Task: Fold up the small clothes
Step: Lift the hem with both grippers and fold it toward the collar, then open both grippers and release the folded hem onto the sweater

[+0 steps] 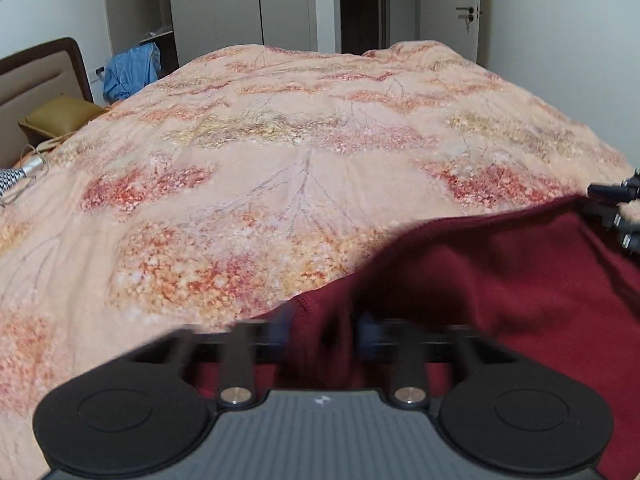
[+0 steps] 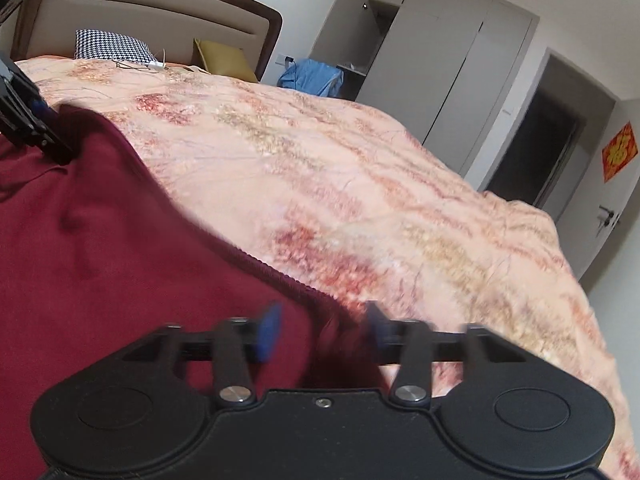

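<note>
A dark red knit garment lay on the bed's peach floral quilt, near the quilt's near edge, with part of it lifted off the surface. The left gripper had its blue-padded fingers closed on a bunched fold at the garment's stitched hem. The right gripper likewise had cloth gathered between its blue pads, gripping the ribbed edge; motion blur obscured the exact contact in both views. At the quilt's head end stood a brown padded headboard, with a black-and-white houndstooth pillow and an olive cushion against it. A blue cloth hung near grey wardrobe doors beyond the quilt's far side.
</note>
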The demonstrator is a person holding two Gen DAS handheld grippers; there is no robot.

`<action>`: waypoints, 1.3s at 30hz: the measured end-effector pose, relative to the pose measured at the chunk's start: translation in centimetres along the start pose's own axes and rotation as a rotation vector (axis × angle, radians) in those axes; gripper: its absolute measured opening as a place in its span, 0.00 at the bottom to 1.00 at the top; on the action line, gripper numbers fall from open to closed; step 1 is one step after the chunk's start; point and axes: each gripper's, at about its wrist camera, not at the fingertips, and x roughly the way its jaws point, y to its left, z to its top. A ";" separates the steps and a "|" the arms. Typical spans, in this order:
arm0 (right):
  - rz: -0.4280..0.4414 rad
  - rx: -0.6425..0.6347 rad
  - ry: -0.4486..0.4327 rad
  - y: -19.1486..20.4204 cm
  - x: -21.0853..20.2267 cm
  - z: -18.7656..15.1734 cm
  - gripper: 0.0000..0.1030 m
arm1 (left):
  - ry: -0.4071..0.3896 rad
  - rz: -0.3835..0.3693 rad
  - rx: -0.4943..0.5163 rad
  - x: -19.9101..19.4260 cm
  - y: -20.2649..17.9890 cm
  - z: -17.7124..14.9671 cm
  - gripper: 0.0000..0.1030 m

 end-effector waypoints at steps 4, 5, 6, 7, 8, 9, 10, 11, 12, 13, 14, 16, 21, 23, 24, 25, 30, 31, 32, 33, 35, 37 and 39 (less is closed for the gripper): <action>-0.039 -0.018 -0.039 0.3 -1.9 -1.0 0.97 | -0.026 0.022 -0.038 -1.8 -0.1 -0.4 0.92; -0.043 -0.023 -0.048 0.3 -2.2 -1.3 0.99 | -0.035 0.028 -0.052 -2.2 -0.1 -0.6 0.95; -0.051 -0.029 -0.052 0.4 -2.3 -1.5 0.99 | -0.047 0.031 -0.063 -2.5 -0.2 -0.8 0.97; -0.066 -0.033 -0.052 0.4 -2.3 -1.9 0.99 | -0.059 0.031 -0.069 -2.8 -0.4 -1.0 0.97; -0.090 -0.030 -0.049 0.3 -2.1 -2.2 0.99 | -0.070 0.031 -0.070 -2.9 -0.6 -1.2 0.98; -0.117 -0.017 -0.039 0.3 -1.7 -2.6 0.99 | -0.082 0.043 -0.068 -2.8 -1.0 -1.3 1.00; -0.146 0.010 -0.032 0.0 -1.3 -3.0 0.99 | -0.091 0.066 -0.066 -2.5 -1.3 -1.5 1.00; -0.172 0.051 -0.030 -0.4 -0.8 -3.6 0.99 | -0.098 0.101 -0.065 -2.0 -1.7 -1.7 1.00; -0.192 0.105 -0.029 -0.9 -0.4 -4.3 0.99 | -0.108 0.143 -0.065 -1.5 -2.0 -2.1 1.00; -0.208 0.171 -0.023 -1.6 0.1 -5.0 0.99 | -0.112 0.184 -0.075 -0.8 -2.2 -2.4 1.00; -0.220 0.246 -0.015 -2.2 0.5 -5.6 0.99 | -0.103 0.215 -0.099 0.0 -2.0 -3.0 1.00; -0.205 0.365 -0.011 -3.4 0.9 -6.6 0.99 | -0.080 0.217 -0.191 1.7 -0.9 -4.4 1.00; -0.196 0.385 0.000 -3.6 1.3 -6.8 0.99 | -0.136 0.164 -0.272 1.8 0.4 -5.7 1.00; -0.194 0.379 0.010 -3.4 1.6 -6.8 0.99 | -0.137 0.178 -0.257 1.8 0.1 -5.7 1.00; -0.191 0.382 0.009 -3.4 1.6 -6.9 0.99 | -0.138 0.184 -0.251 1.9 -0.1 -5.8 1.00; -0.190 0.385 0.006 -3.4 1.6 -6.9 0.99 | -0.140 0.190 -0.246 1.9 -0.2 -5.8 1.00; -0.202 0.379 -0.010 -3.1 1.4 -7.1 0.99 | -0.146 0.202 -0.233 1.9 -0.6 -5.8 1.00; -0.203 0.378 -0.011 -3.1 1.4 -7.1 0.99 | -0.148 0.202 -0.233 1.9 -0.6 -5.8 1.00; -0.204 0.378 -0.012 -3.1 1.4 -7.1 0.99 | -0.150 0.202 -0.233 1.8 -0.6 -5.9 1.00; -0.203 0.381 -0.015 -3.0 1.4 -7.2 0.99 | -0.153 0.203 -0.233 1.8 -0.6 -6.0 1.00; -0.192 0.396 -0.016 -3.3 1.5 -7.4 0.99 | -0.161 0.204 -0.233 1.8 -0.7 -6.1 1.00; -0.180 0.414 -0.015 -3.5 1.5 -7.5 0.99 | -0.168 0.203 -0.234 1.7 -0.7 -6.2 1.00; -0.174 0.422 -0.015 -3.6 1.5 -7.6 0.99 | -0.170 0.201 -0.235 1.7 -0.7 -6.3 1.00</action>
